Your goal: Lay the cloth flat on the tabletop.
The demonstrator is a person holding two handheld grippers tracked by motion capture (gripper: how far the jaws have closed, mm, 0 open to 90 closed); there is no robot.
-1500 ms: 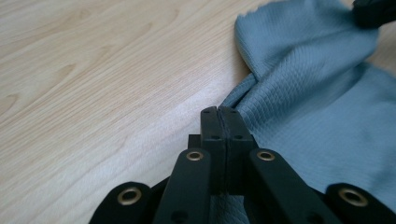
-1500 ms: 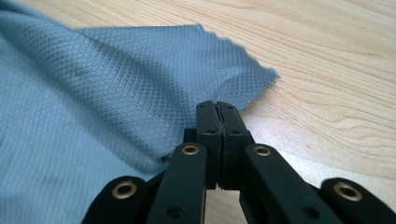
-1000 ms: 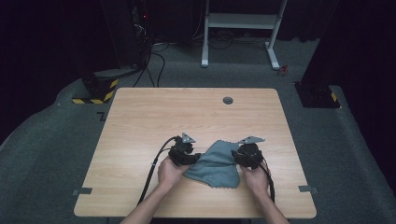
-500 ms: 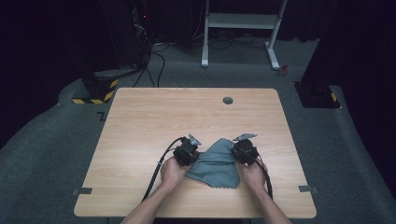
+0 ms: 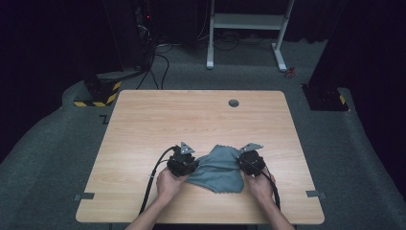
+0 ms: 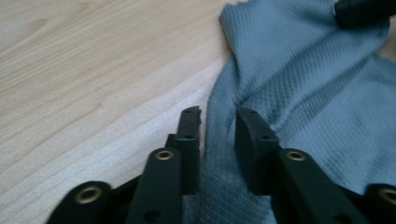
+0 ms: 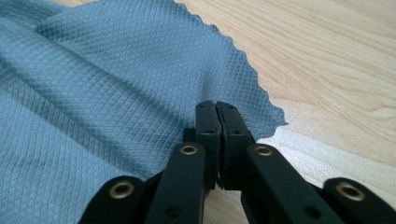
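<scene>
Black jaws of the right claw are pressed together, pinching the edge of the grey-blue cloth. On the cloth's other side, the left claw has just been opening, its jaws spread with a fold of cloth between them. That cloth lies crumpled on the wooden surface, near the person's edge.

Left claw parted, right claw closed.

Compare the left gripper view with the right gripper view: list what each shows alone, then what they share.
Left gripper view alone: the left gripper with jaws apart, a fold of the grey cloth between them, and the other gripper's black tip at top right. Right gripper view alone: the right gripper with jaws together at the cloth's zigzag edge. Shared: cloth on the wooden table.
</scene>
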